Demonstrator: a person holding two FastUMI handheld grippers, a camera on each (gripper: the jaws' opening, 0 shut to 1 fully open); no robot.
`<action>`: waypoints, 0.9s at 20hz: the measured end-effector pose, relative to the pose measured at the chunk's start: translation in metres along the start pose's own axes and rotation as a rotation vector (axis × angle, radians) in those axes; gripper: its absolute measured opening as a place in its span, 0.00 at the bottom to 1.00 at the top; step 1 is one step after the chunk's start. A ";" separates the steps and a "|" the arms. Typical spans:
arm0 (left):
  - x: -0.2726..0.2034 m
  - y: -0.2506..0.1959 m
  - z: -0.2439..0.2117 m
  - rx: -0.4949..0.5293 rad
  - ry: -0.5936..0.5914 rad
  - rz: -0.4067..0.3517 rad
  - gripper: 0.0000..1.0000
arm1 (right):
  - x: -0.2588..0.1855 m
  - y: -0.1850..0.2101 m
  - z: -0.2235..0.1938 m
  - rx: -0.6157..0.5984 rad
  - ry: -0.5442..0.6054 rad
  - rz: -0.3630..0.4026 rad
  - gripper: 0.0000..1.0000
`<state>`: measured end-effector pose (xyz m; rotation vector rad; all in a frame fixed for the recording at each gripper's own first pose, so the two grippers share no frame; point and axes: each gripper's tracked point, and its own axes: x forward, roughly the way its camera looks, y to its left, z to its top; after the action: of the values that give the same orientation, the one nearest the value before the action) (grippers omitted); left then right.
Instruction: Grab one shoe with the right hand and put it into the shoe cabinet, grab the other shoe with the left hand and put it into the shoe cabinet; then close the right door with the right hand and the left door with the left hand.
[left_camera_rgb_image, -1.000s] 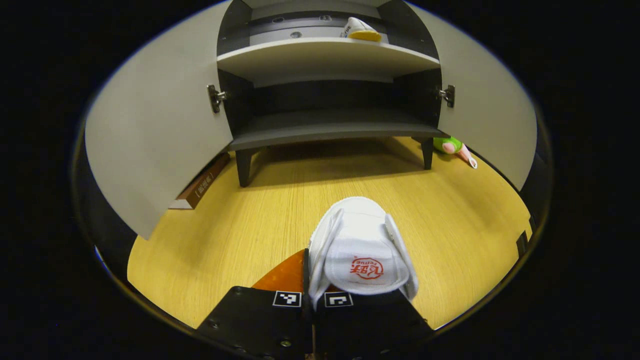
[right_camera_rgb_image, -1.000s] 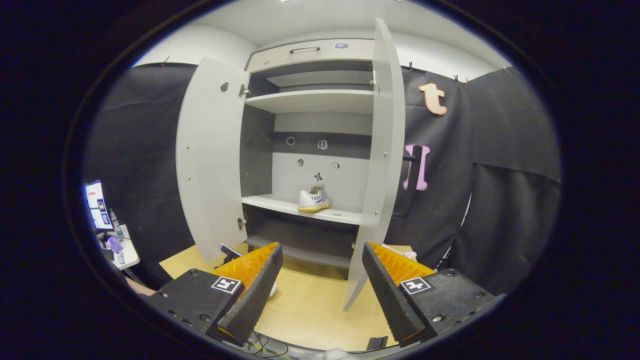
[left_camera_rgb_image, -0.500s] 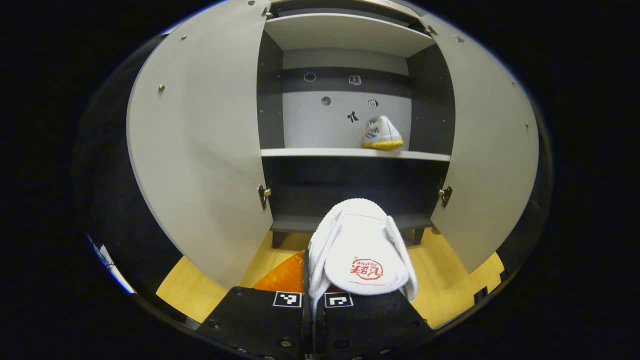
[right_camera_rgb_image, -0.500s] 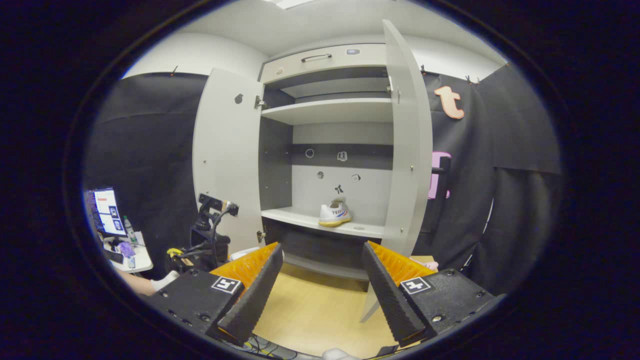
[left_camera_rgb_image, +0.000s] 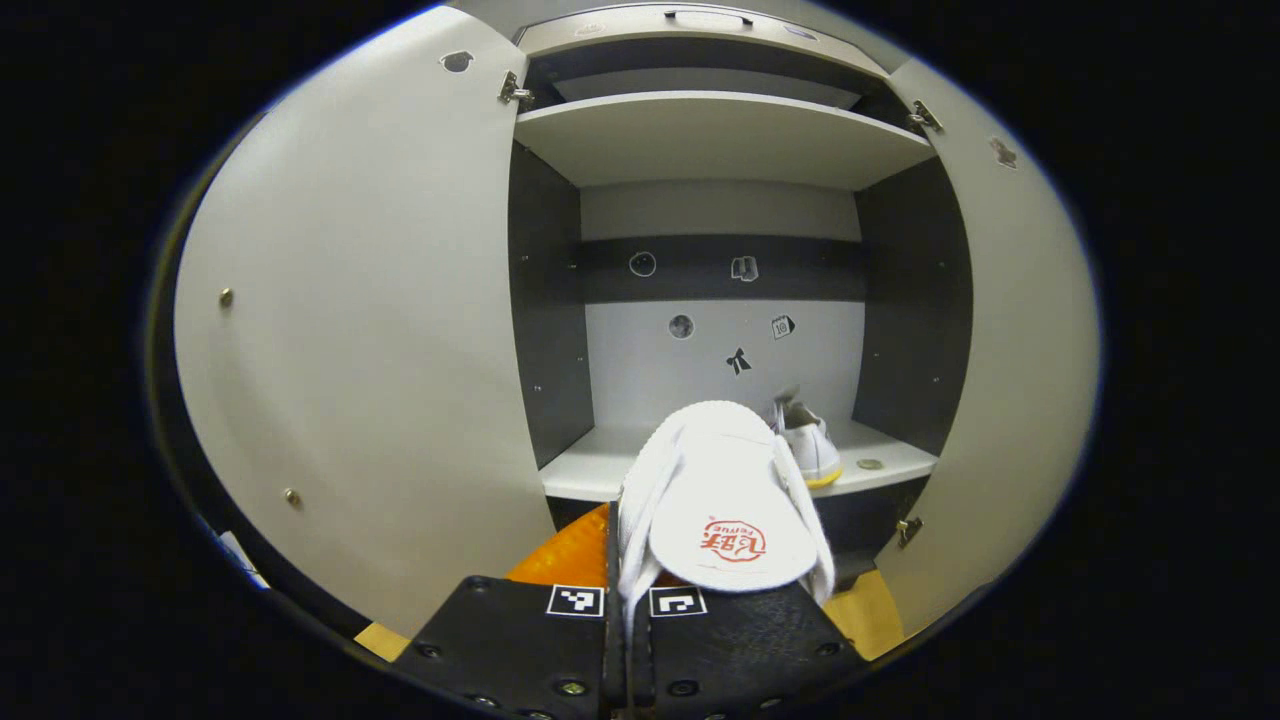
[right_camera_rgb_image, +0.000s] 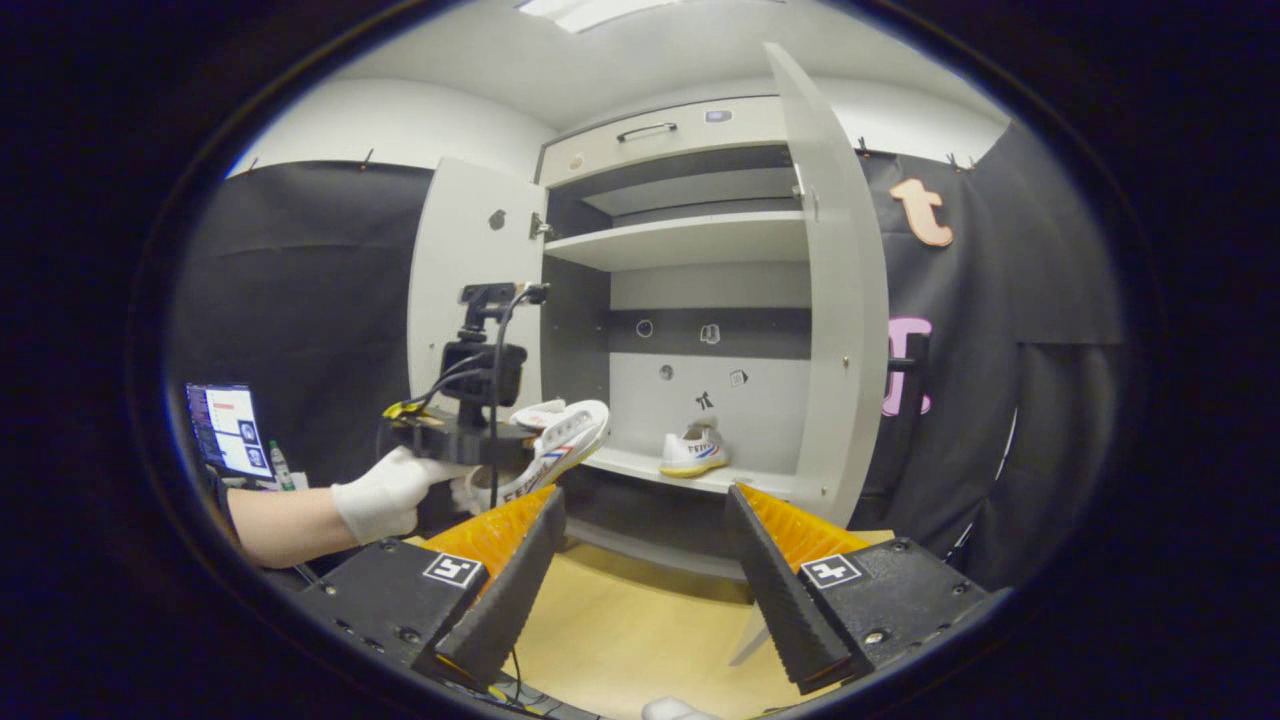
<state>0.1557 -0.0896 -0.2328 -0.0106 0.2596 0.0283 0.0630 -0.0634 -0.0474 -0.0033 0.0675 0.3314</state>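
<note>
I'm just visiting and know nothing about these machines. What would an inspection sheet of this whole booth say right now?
Surface: wooden floor in front of the shoe cabinet.
Job's things: one shoe on shelf; second shoe clamped in the left gripper, raised toward that shelf; left door and right door both open.
Clutter: small round object on the shelf; stickers on the back panel.
Grippers: left shut on second shoe, held by a gloved hand; right gripper open, empty.
Cables: wires on the left gripper's camera.
Surroundings: black cloth wall, lit monitor.
</note>
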 end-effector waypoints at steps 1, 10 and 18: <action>-0.001 0.000 -0.002 -0.009 -0.010 0.009 0.12 | 0.003 0.000 0.000 0.002 0.001 0.003 1.00; 0.000 0.000 0.002 0.012 0.066 0.017 0.13 | 0.012 -0.004 -0.017 -0.011 0.061 0.003 1.00; 0.014 0.000 -0.031 0.024 0.259 0.043 0.03 | 0.016 -0.012 -0.026 0.013 0.104 -0.006 1.00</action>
<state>0.1614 -0.0897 -0.2667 0.0153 0.5196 0.0664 0.0797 -0.0698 -0.0748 -0.0075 0.1724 0.3246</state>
